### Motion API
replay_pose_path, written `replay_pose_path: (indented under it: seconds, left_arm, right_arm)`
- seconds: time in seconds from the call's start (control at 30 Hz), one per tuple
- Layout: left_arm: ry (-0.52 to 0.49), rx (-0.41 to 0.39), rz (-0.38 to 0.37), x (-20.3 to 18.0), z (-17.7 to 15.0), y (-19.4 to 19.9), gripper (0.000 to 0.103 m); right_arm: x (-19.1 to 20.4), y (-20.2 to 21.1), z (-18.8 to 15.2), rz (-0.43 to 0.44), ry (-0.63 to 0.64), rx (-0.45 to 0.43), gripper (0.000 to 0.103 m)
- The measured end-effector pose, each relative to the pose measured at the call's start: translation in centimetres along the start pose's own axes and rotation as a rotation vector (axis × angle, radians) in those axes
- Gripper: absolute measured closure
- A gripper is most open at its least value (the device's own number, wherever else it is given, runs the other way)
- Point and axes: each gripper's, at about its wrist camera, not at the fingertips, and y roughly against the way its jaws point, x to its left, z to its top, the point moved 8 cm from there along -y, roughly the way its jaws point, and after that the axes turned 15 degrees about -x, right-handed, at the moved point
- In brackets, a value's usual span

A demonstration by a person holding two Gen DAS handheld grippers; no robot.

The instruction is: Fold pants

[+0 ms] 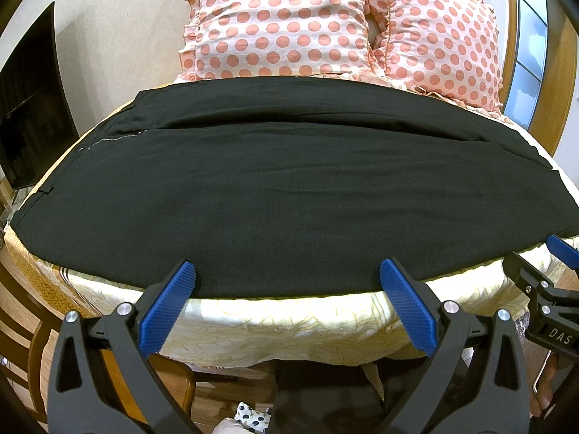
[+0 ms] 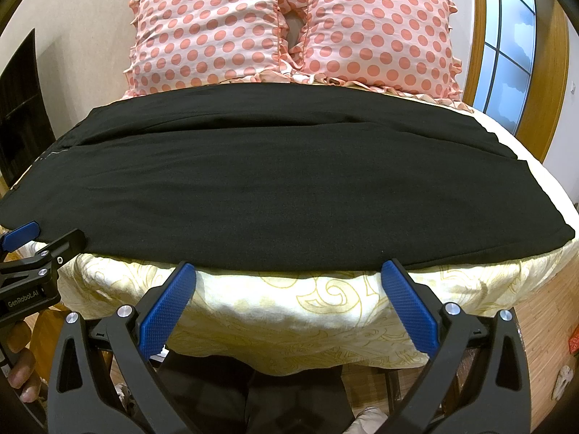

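Across the bed with its pale yellow patterned cover (image 1: 289,322) (image 2: 325,311) lie the black fabric pants (image 1: 289,195) (image 2: 282,188), spread flat and sideways so that they span nearly the whole width, from the left edge to the right. A metal zipper (image 1: 119,138) shows on the pants at the far left. At the far end of the bed two pink pillows with salmon polka dots and ruffled edges (image 1: 289,18) (image 2: 289,25) lean side by side, just beyond the far edge of the cloth.

Both tongs are spread wide and hold nothing. In the left wrist view the left gripper (image 1: 287,271), black-framed with blue ridged pads, has its fingertips at the near edge of the pants, toward the middle-left of the bed. In the right wrist view the right gripper (image 2: 287,271) has its tips just at the near hem, with the bed cover below them. Each gripper appears at the side of the other's view.

A dark flat screen (image 1: 29,108) stands at the far left, and a wood-framed window (image 2: 506,36) is at the far right.
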Motion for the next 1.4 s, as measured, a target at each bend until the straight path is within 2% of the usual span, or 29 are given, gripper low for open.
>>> replay_pose_path:
  seconds: [1.27, 1.4]
  left_arm:
    - [-0.001, 0.003, 0.0, 0.0, 0.01, -0.02, 0.002]
    - [-0.005, 0.01, -0.006, -0.14, 0.37, -0.35, 0.002]
  right_arm:
    - [-0.01, -0.06, -0.04, 0.003, 0.002, -0.001, 0.001]
    - [-0.18, -0.1, -0.08, 0.047, 0.022, 0.002, 0.001]
